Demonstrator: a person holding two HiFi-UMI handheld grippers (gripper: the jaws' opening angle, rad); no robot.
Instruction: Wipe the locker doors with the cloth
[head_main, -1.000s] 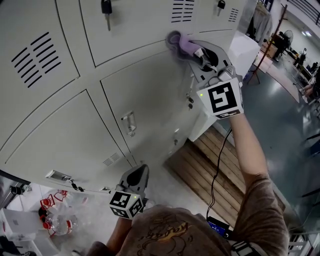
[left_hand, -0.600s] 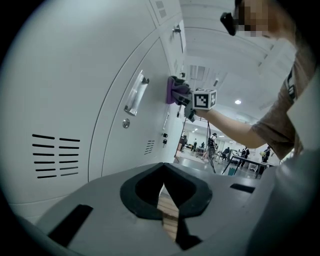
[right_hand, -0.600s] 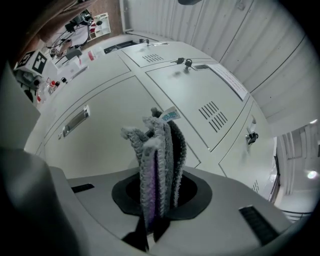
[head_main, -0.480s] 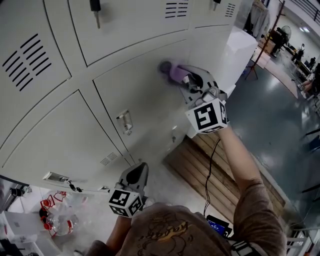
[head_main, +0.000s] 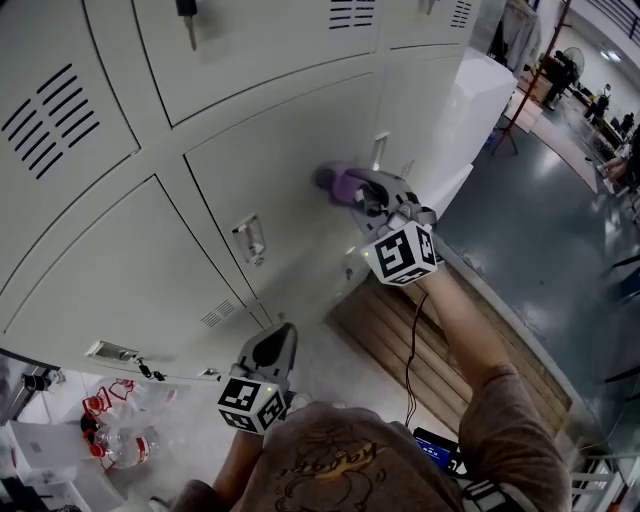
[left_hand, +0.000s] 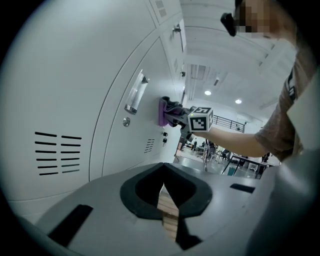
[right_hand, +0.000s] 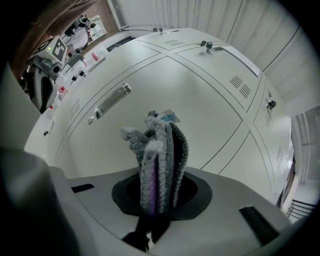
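My right gripper (head_main: 362, 190) is shut on a purple and grey cloth (head_main: 340, 182) and presses it against a pale grey locker door (head_main: 280, 170), to the right of that door's handle (head_main: 249, 240). In the right gripper view the folded cloth (right_hand: 159, 157) stands up between the jaws, against the door. My left gripper (head_main: 272, 350) hangs low by the person's body, shut and holding nothing; its jaws meet in the left gripper view (left_hand: 164, 186), where the cloth (left_hand: 165, 110) shows far off on the door.
A bank of pale lockers with vents (head_main: 55, 115) and keys (head_main: 186, 12) fills the left. A wooden pallet (head_main: 420, 335) lies on the floor below. Plastic bottles (head_main: 115, 440) sit at lower left. A white box (head_main: 490, 90) stands beyond the lockers.
My right gripper has dragged the cloth down the locker door, from near its top edge to about its middle. The left gripper has stayed put.
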